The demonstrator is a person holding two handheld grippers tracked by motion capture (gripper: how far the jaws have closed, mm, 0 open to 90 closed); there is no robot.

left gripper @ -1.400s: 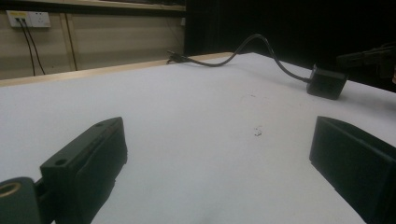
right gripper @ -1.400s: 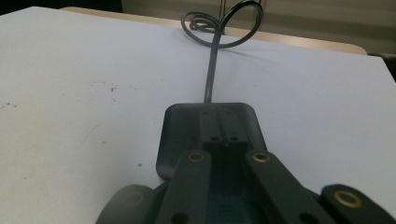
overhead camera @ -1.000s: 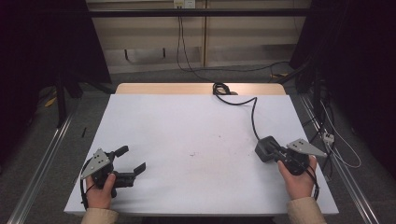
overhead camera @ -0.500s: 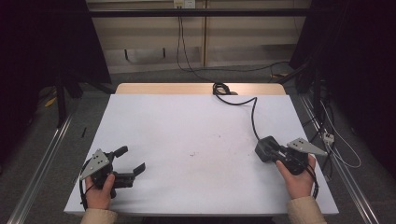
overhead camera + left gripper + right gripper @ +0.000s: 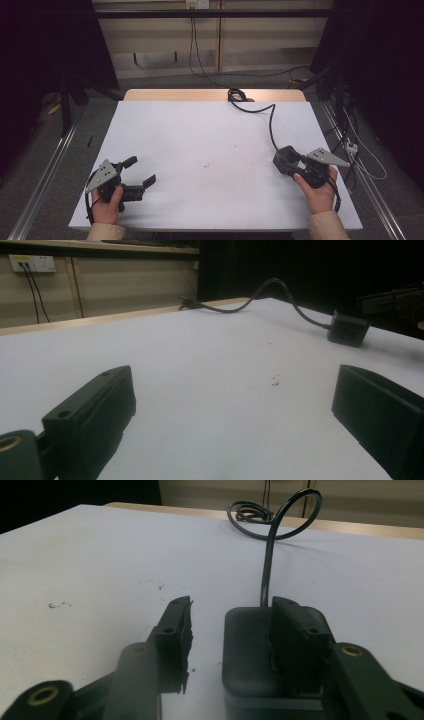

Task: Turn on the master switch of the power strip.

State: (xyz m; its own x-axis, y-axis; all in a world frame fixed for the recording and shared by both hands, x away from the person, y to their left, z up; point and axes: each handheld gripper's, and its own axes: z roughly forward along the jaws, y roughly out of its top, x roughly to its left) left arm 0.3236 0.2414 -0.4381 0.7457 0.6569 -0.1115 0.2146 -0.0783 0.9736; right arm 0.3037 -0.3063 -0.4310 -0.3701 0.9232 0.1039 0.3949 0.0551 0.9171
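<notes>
A black box-shaped adapter (image 5: 282,155) lies at the right of the white table (image 5: 210,135), and its black cable (image 5: 270,125) runs to a coil at the far edge. My right gripper (image 5: 292,165) is right behind it, and its jaws have just been opening. In the right gripper view the adapter (image 5: 250,650) sits partly between the jaws of the right gripper (image 5: 231,605). The left-hand jaw stands clear of its side and the right-hand one overlaps its top. My left gripper (image 5: 141,170) rests open at the near left with nothing between its jaws.
In the left gripper view, bare tabletop shows between the wide jaws of the left gripper (image 5: 235,385), with the adapter (image 5: 349,330) far off. Metal rails and loose cables run along the floor on both sides. A wall socket (image 5: 196,4) is at the back.
</notes>
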